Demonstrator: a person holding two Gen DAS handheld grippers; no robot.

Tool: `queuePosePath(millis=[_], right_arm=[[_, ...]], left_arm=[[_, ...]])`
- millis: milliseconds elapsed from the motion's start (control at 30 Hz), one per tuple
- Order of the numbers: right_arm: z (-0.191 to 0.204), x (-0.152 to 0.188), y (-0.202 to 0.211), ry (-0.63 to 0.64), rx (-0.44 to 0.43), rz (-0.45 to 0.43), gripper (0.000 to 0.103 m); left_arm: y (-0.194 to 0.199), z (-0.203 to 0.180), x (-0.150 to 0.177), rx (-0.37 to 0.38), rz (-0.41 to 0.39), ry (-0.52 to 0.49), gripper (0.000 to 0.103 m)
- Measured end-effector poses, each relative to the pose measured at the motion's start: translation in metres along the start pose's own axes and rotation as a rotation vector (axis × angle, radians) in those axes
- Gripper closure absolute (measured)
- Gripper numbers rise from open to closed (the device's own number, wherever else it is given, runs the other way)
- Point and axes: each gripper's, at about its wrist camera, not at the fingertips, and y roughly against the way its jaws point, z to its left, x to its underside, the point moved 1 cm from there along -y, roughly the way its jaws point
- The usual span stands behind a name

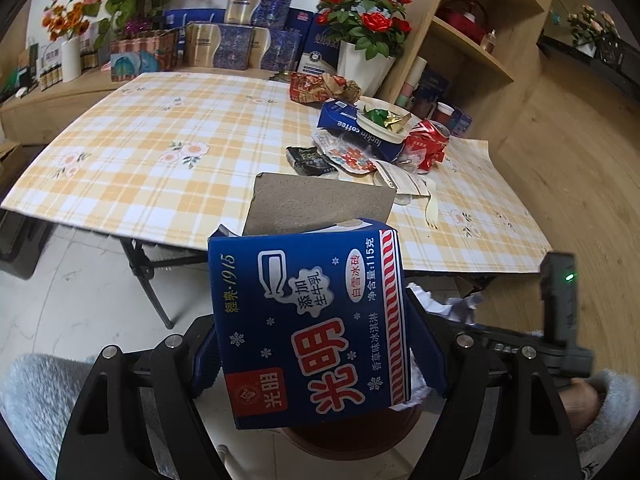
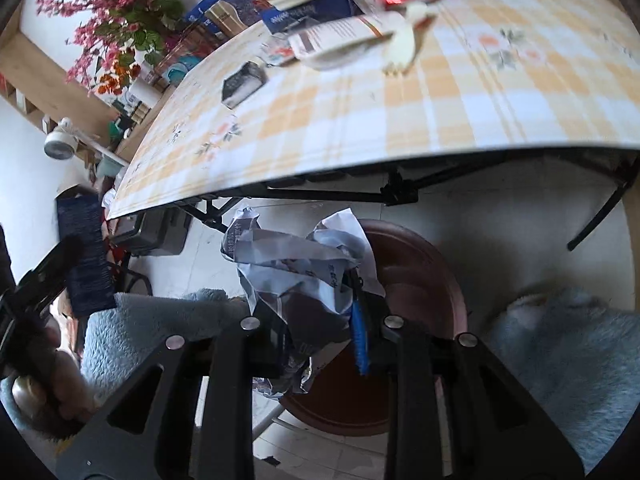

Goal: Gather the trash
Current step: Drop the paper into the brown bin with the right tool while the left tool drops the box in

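My left gripper (image 1: 316, 344) is shut on a blue ice-cream carton (image 1: 308, 320) with its grey flap open, held over a brown bin (image 1: 352, 436) on the floor. My right gripper (image 2: 316, 320) is shut on a crumpled white paper (image 2: 296, 256), held over the same brown bin (image 2: 416, 280); the paper also shows in the left wrist view (image 1: 444, 304). More trash lies on the checked table (image 1: 160, 152): a blue coffee bag (image 1: 360, 132), a paper plate with wrappers (image 1: 384, 116), a red wrapper (image 1: 428, 144) and a black packet (image 1: 308, 160).
The table edge (image 2: 360, 160) hangs just above and beyond the bin, with black folding legs (image 2: 400, 192) under it. A rose pot (image 1: 364, 60) and gift boxes (image 1: 240, 40) stand at the table's back. A wooden shelf (image 1: 472, 40) stands at the right.
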Motion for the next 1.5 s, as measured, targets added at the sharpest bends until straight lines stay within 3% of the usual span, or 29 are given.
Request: queuePosePath(millis=[200, 467, 533, 600, 767, 900, 1167, 1233, 1500], right_arm=[[-0.021, 0.002, -0.017, -0.081, 0.001, 0.028, 0.076], [-0.033, 0.001, -0.010, -0.130, -0.034, -0.003, 0.071], [-0.035, 0.001, -0.011, -0.139, -0.047, -0.001, 0.062], [-0.035, 0.002, -0.010, -0.142, -0.050, -0.007, 0.041], [-0.035, 0.001, 0.002, -0.138, -0.030, -0.072, 0.024], [-0.041, 0.001, 0.021, -0.169, 0.003, -0.161, 0.010], [-0.067, 0.002, 0.028, -0.282, 0.033, -0.190, 0.006], [-0.071, 0.003, 0.027, -0.299, 0.038, -0.188, 0.006], [-0.067, 0.002, 0.020, -0.289, 0.057, -0.167, 0.006]], left_arm=[[0.009, 0.007, 0.002, -0.019, -0.042, 0.062, 0.026], [-0.002, -0.005, 0.003, -0.005, -0.005, 0.008, 0.026], [-0.005, -0.006, 0.004, -0.001, 0.006, -0.001, 0.026], [-0.009, -0.006, 0.005, -0.004, 0.016, -0.005, 0.026], [-0.023, -0.008, 0.010, 0.000, 0.052, -0.029, 0.026], [-0.044, -0.021, 0.018, -0.001, 0.091, -0.121, 0.026], [-0.099, -0.038, 0.048, -0.003, 0.186, -0.313, 0.026], [-0.108, -0.039, 0.054, 0.024, 0.235, -0.314, 0.026], [-0.106, -0.034, 0.053, 0.055, 0.229, -0.292, 0.024]])
